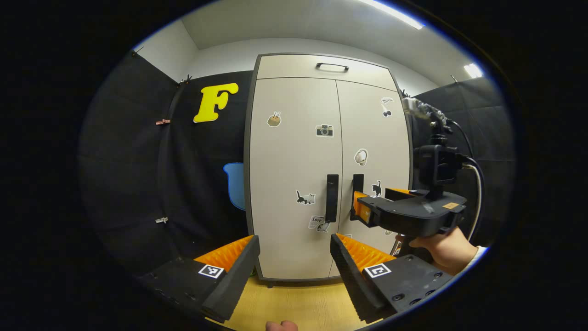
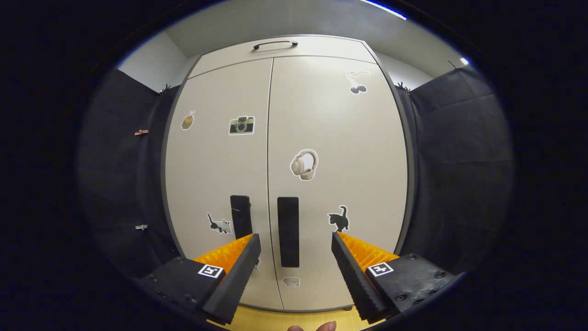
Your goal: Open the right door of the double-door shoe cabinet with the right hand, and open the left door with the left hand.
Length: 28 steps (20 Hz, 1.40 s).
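Right handle sits dead ahead of our right claw.

Our right claw (image 2: pixel 294 239), jaws apart, straddles the upright right handle (image 2: pixel 288 232), seemingly untouched; left claw (image 1: pixel 294 241), also apart, trails farther back.

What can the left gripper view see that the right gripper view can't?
Left gripper view: the right gripper at the right door's handle, the hand holding it, and something blue beside the cabinet. Right gripper view: a small sticker under that handle. Both: the shut cabinet and its camera sticker.
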{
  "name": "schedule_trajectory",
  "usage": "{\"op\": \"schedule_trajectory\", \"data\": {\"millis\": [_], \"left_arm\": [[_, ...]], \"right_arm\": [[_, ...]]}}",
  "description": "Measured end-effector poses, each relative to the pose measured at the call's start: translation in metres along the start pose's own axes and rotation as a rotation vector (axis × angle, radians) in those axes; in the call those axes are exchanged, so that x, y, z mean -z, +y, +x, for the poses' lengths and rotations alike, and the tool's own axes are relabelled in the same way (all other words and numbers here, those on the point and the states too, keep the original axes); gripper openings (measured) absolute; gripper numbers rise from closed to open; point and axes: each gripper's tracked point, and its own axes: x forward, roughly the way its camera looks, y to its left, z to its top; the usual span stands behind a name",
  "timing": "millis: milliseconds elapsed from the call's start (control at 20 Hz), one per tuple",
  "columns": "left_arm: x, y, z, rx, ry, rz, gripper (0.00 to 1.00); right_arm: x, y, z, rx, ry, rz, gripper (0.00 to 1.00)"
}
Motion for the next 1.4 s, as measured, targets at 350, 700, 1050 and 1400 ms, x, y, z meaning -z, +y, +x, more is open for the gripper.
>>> {"op": "schedule_trajectory", "data": {"millis": [350, 700, 1050, 1400], "left_arm": [[0.008, 0.022, 0.012, -0.043, 0.015, 0.006, 0.95], [0.011, 0.024, 0.015, -0.042, 0.015, -0.002, 0.95], [0.014, 0.031, 0.004, -0.053, 0.019, -0.023, 0.95], [0.009, 0.029, -0.009, -0.056, 0.011, -0.022, 0.95]], "right_arm": [[0.017, 0.005, 0.053, 0.014, -0.013, -0.032, 0.82], [0.02, 0.011, 0.054, 0.008, 0.017, -0.015, 0.46], [0.021, 0.012, 0.064, 0.008, 0.011, 0.005, 0.28], [0.02, 0.011, 0.053, -0.009, 0.056, -0.005, 0.15]]}}
